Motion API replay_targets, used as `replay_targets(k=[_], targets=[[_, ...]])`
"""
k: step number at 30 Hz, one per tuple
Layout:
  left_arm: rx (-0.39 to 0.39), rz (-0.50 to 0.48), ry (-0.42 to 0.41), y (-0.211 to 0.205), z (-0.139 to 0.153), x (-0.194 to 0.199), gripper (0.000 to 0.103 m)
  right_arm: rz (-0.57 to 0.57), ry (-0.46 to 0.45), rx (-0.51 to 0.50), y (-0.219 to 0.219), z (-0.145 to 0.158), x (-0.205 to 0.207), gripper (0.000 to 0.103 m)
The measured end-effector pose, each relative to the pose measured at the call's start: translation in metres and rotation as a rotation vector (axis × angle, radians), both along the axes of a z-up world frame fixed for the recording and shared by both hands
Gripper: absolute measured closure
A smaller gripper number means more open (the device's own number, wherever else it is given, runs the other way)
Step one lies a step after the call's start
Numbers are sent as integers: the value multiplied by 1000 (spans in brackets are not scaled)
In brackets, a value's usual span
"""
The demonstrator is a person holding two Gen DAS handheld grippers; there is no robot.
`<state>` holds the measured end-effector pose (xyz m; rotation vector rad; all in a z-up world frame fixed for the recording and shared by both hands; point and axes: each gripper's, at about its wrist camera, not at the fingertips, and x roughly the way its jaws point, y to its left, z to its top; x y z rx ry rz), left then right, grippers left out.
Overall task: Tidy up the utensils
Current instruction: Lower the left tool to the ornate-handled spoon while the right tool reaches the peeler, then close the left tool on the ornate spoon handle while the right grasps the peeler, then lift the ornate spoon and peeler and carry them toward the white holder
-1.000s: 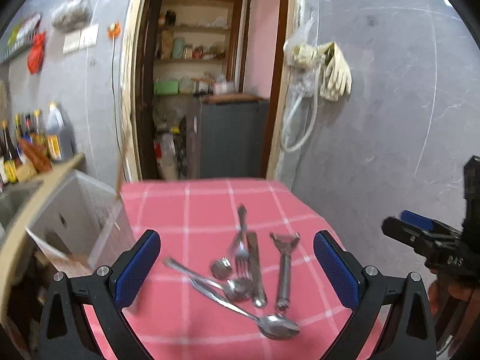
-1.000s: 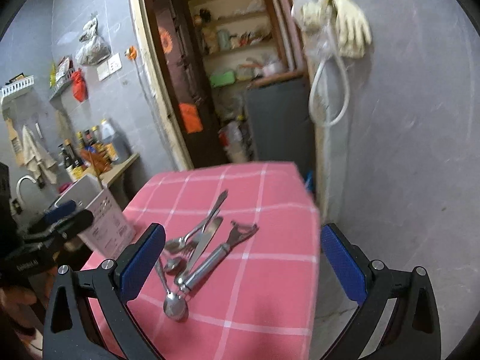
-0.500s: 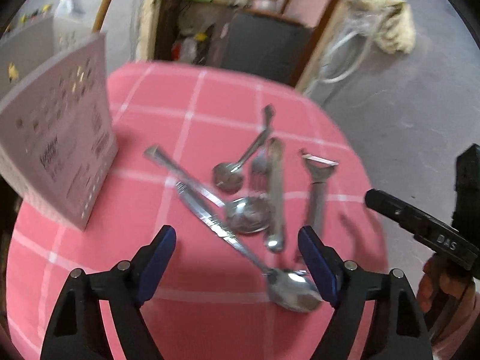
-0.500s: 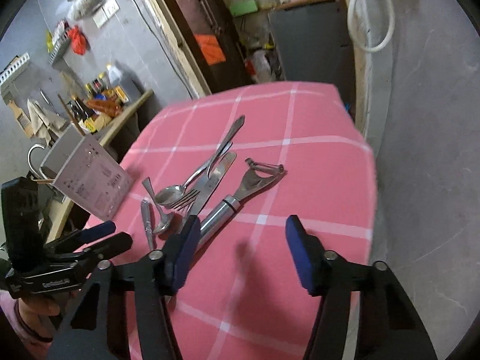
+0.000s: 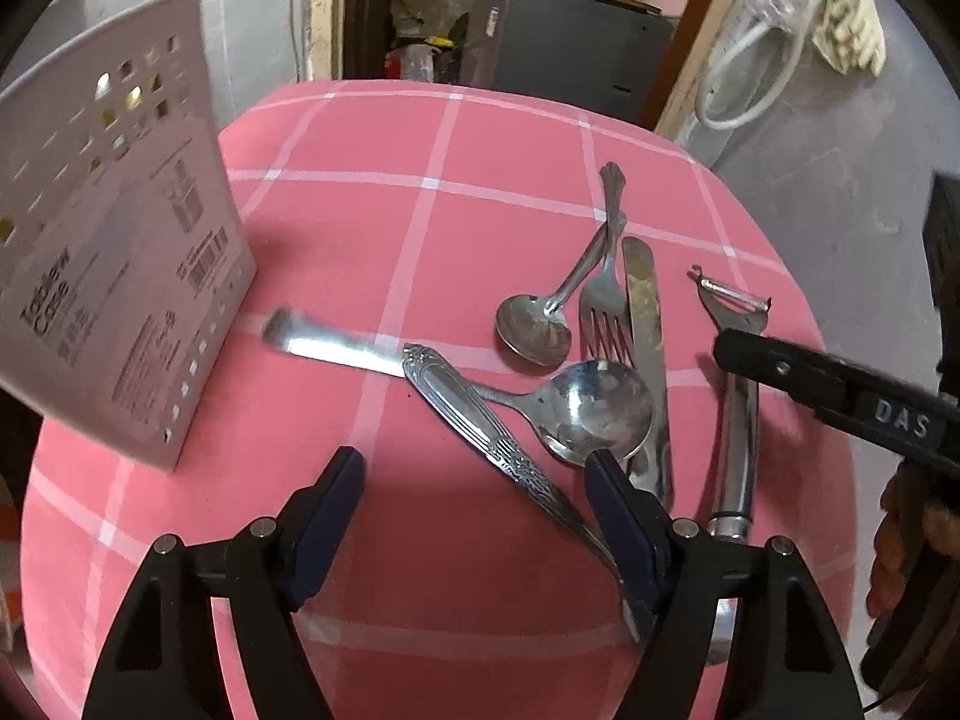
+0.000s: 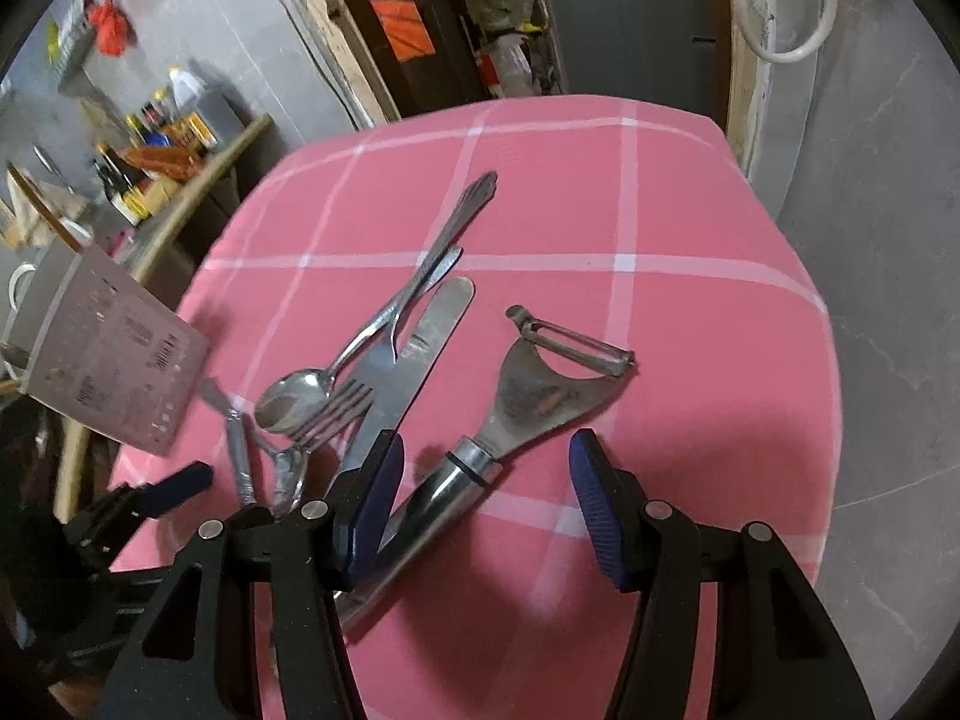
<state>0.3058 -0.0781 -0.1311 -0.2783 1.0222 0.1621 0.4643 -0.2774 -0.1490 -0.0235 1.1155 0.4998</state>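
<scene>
1. Utensils lie in a loose heap on the pink checked cloth (image 5: 420, 228), just ahead of both grippers.
2. Left gripper (image 5: 474, 483): jaws apart, just been closing, nothing clamped; the ornate spoon handle (image 5: 480, 426) runs slantwise between its pads, toward the right pad; the white cutlery case (image 5: 114, 276) stands to its left.
3. Right gripper (image 6: 483, 468): jaws apart, nothing pressed; the peeler (image 6: 540, 396) lies between them, handle nearest, blade end pointing ahead and rightward.
4. Judgement: each hand has its own nearest piece; the peeler's long axis sits skew to the right jaws.

Utensils (image 5: 576, 360) on pink cloth (image 5: 360, 228) by case (image 5: 120, 252)
</scene>
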Motion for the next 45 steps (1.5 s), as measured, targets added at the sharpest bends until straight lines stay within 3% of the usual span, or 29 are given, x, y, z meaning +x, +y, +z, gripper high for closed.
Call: replay_targets(k=[3,5,9,13,18,22,28,37,45], targets=[[57,-49,7,-6,-1,3,31,23,-14,-71,8,1,-5,60],[62,-59,3,-5,1,5,33,27,-4,-63,7,3,-7,68],[45,-70,-13,4,5,6,54,2,45,3,1,5,-12,76],[-62,-88,-29,13,6,7,79,-16,95,64,-8,-1,-17,79],[-242,-124,-11,12,0,9,90,-23,105,55,-10,-1,-37,80],[-283,-153,16,7,-1,6,93,-44,139,58,-26,-2,-56,82],[-346,-242,121,1,-4,7,92,-53,195,70,-45,-10,-79,83],[-392,-247,169,4,-8,20,92,-60,209,111,-43,-10,-48,70],[-378,-233,148,-1,-9,20,93,-76,243,152,-36,-17,-23,70]])
